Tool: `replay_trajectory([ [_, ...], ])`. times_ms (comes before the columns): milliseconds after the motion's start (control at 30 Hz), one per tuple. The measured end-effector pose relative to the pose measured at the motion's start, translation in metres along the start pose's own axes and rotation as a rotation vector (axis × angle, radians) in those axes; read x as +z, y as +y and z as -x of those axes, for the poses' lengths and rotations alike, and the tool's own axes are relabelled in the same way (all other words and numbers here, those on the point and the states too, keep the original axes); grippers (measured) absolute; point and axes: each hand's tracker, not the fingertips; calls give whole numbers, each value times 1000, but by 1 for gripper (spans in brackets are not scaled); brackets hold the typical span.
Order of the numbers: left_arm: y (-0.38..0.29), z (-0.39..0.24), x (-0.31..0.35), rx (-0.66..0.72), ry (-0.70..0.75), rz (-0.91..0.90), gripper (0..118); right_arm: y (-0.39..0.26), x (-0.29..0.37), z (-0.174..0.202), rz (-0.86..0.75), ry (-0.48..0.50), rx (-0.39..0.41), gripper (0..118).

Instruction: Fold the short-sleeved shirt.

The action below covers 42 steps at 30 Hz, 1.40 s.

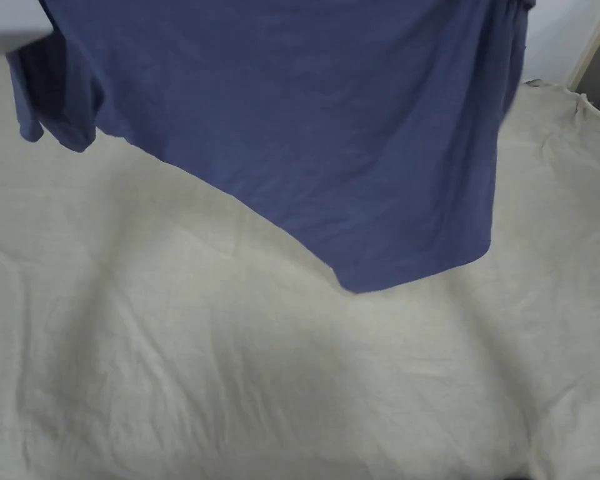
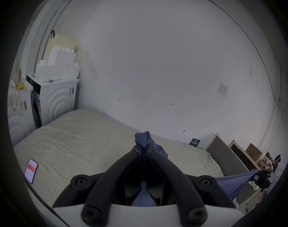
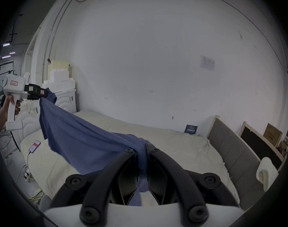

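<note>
Blue shirt (image 1: 330,137) held up in the air above the bed (image 1: 230,375), pinched at two points.

The left gripper (image 2: 144,148) is clamped on a bunched bit of cloth, and the right gripper (image 3: 142,150) is likewise closed on the fabric; the shirt is stretched between them, its lower hem hanging clear of the sheet. A slip is judged the main risk: only a small fold is caught in each pair of jaws, so a sharp shake could pull the cloth free and drop it in a heap. If it is lowered unevenly, the sleeve (image 1: 49,106) could be trapped under the body. A phone (image 3: 34,146) lying on the bed could be covered or swept off. Labels on the left gripper, a wall sheet and a dark sign are seen, but no writing can be made out.
</note>
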Motion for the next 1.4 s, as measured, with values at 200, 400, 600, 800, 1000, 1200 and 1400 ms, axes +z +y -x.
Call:
replay_trajectory([
  [200, 32, -24, -18, -75, 72, -33, 0, 45, -23, -11, 9, -26, 18, 8],
  [400, 42, -55, -83, -269, 189, -64, 0, 79, -82, -16, 21, -120, 37, 8],
  [600, 41, -69, -167, -270, 254, -55, 0, 100, -157, -25, 26, -213, 106, 8],
  [800, 22, -85, -237, -267, 291, -107, 0, 108, -220, -40, -33, -304, 128, 8],
  [1000, -15, -89, -287, -301, 274, -146, 0, 106, -225, -43, -25, -335, 98, 8],
  [1200, -88, -60, -322, -317, 242, -27, 0, 13, -315, -35, 113, -290, 57, 8],
  [1400, -182, -28, -323, -393, 235, 139, 0, -94, -321, -18, 287, -210, -48, 8],
])
